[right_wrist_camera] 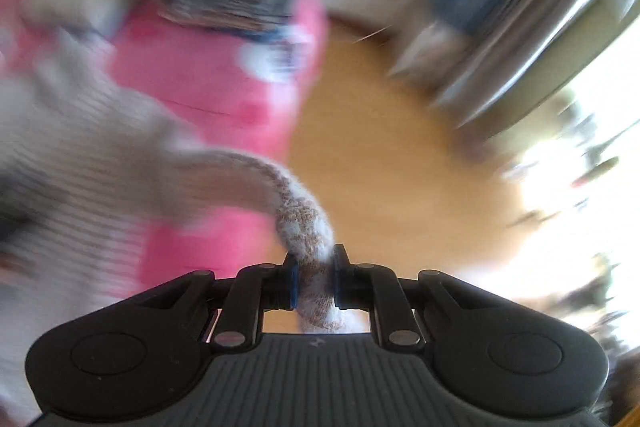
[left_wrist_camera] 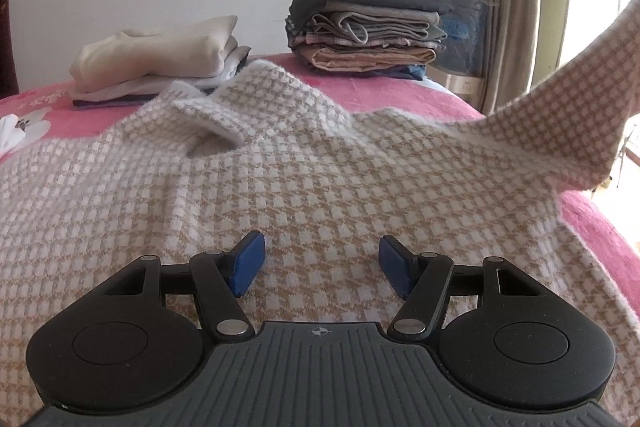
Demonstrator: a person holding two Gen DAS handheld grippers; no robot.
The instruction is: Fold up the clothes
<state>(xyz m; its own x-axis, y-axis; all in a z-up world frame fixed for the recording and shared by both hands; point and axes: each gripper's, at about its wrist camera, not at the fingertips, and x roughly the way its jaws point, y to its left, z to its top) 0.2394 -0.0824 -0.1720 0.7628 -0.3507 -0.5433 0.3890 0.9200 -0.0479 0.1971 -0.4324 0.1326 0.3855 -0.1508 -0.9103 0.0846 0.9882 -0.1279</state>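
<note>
- Lying spread across the pink bedspread (left_wrist_camera: 420, 89) is the checked sweater (left_wrist_camera: 280, 179), tan and white, its collar end turned toward the wall; it covers most of the near part of the bed.
- Left gripper (left_wrist_camera: 322, 263): jaws stand wide apart, blue pads (left_wrist_camera: 249, 263) clear of each other, nothing between them. It is poised low over the sweater's body, near the hem end; whether the pads touch the knit cannot be told.
- Right gripper (right_wrist_camera: 314, 277): jaws clenched on the end of the sweater's sleeve (right_wrist_camera: 306, 223), the cuff bunched between the pads and sticking out behind them toward the camera.
- That sleeve (left_wrist_camera: 560, 99) is lifted clear of the bed on the right side, running up and out of the left wrist view's right edge; the rest of the garment stays flat on the bedspread.
- Right wrist view is heavily blurred; beyond the held sleeve only the pink bed, a wooden floor (right_wrist_camera: 380, 147) and a bright window area can be made out.
- At the far edge of the bed, against the wall: a low stack of folded pale clothes (left_wrist_camera: 156, 67) to the left, just behind the collar, and a taller stack of folded darker clothes (left_wrist_camera: 368, 27) to the right. The two stacks stand apart from each other.
- A curtain (left_wrist_camera: 508, 7) hangs at the right, beyond the bed.
</note>
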